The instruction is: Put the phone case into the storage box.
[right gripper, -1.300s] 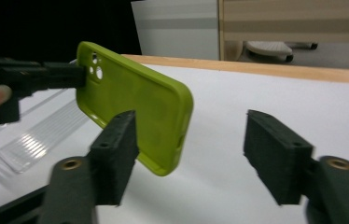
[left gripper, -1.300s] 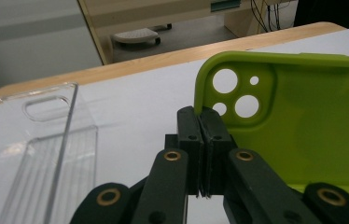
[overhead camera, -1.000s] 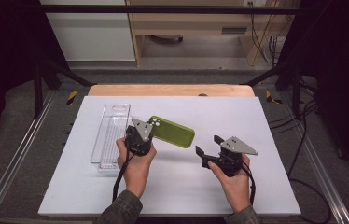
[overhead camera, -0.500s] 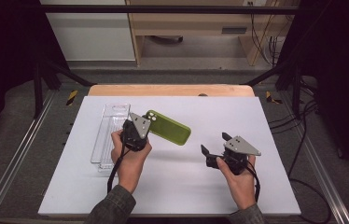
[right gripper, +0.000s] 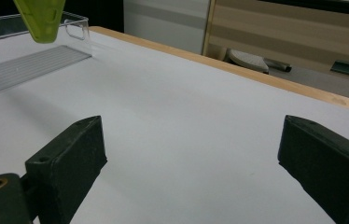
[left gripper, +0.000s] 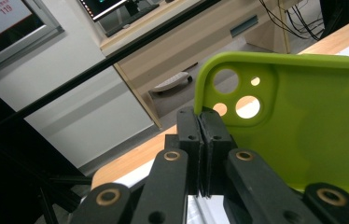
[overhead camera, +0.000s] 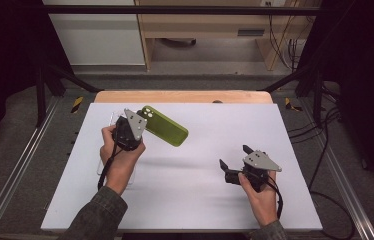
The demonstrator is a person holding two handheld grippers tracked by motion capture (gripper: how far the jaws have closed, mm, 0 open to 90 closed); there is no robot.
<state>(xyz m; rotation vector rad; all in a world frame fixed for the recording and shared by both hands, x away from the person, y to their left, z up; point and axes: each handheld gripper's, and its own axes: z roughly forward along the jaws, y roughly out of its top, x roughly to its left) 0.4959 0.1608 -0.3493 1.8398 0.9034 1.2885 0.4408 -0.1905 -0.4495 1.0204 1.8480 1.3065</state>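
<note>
A: Left gripper [overhead camera: 136, 125] has its jaws clamped tight on the green phone case [overhead camera: 167, 132], pinching one thin edge right by the camera cutouts. Nearly the whole case sticks out past the jaws to one side, lifted off the surface [overhead camera: 195, 200].

B: That overhang is the risk. Soft case, grip at one corner only, so any quick wrist turn could let it swing or slip out between the pads.

A: Agreed. The left gripper view shows the pads meeting on the rim just below the lens holes, with very little material caught.

B: And the clear tray [right gripper: 32, 60] sits directly under and behind the left gripper. If the case drops, it could hit the tray wall and bounce rather than land flat.

A: Right gripper [overhead camera: 236, 164]?

B: Jaws have just been opening and now stand wide with nothing between them, low over bare surface, well apart from the case.

A: If it goes in for a handover, a wide approach on a dangling case may knock it before it grips.
</note>
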